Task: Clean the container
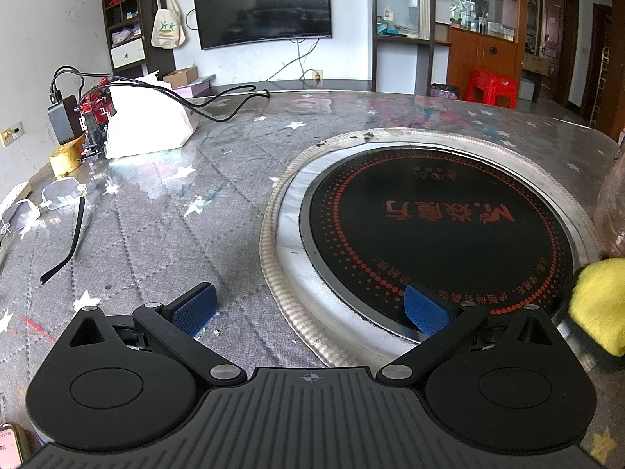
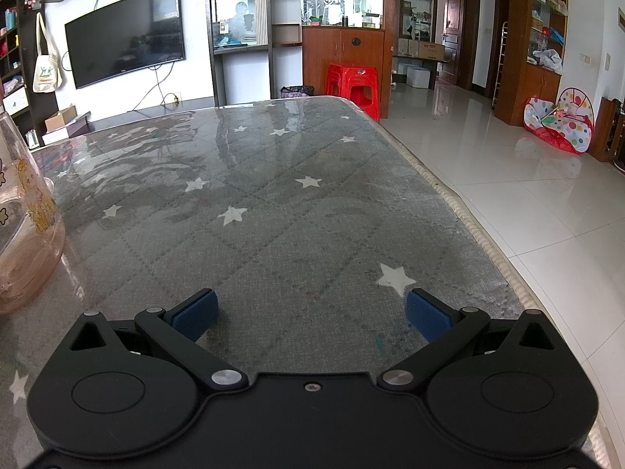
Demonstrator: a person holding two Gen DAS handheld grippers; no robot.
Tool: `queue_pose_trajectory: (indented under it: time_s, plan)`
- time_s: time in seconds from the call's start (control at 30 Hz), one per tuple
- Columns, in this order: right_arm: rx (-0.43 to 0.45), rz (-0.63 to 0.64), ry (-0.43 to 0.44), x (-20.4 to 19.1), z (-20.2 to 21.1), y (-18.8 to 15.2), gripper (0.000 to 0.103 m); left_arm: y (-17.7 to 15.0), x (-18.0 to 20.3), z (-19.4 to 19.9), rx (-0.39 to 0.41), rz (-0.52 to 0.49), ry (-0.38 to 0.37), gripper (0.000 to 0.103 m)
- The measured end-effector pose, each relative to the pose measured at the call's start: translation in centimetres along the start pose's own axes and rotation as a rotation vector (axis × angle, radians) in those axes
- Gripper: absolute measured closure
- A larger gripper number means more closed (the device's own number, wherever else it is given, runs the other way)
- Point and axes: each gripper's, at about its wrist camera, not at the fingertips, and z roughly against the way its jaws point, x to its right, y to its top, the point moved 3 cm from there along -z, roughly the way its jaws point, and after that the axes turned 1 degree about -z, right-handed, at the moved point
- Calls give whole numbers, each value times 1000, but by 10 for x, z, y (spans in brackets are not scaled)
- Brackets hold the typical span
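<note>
- The left gripper (image 1: 310, 310) is seen spread wide with nothing held, low over the table (image 1: 164, 226) beside a round black cooktop (image 1: 437, 234).
- The right gripper (image 2: 311, 314) is likewise spread wide and empty.
- A pinkish clear container (image 2: 23, 211) stands at its left.
- A yellow cloth (image 1: 599, 305) lies just beside the container.

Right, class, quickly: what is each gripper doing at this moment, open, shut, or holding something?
Left gripper: open, holding nothing, above the table by the cooktop.
Right gripper: open, holding nothing, above the table, with the pink container to its left.
</note>
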Motion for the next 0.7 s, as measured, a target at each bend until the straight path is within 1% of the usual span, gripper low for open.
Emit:
queue_pose_trajectory:
  time_s: [0.7]
  plan:
    - [0,1,-1,0,6,-2,0,0,0,0,0,0,0,0]
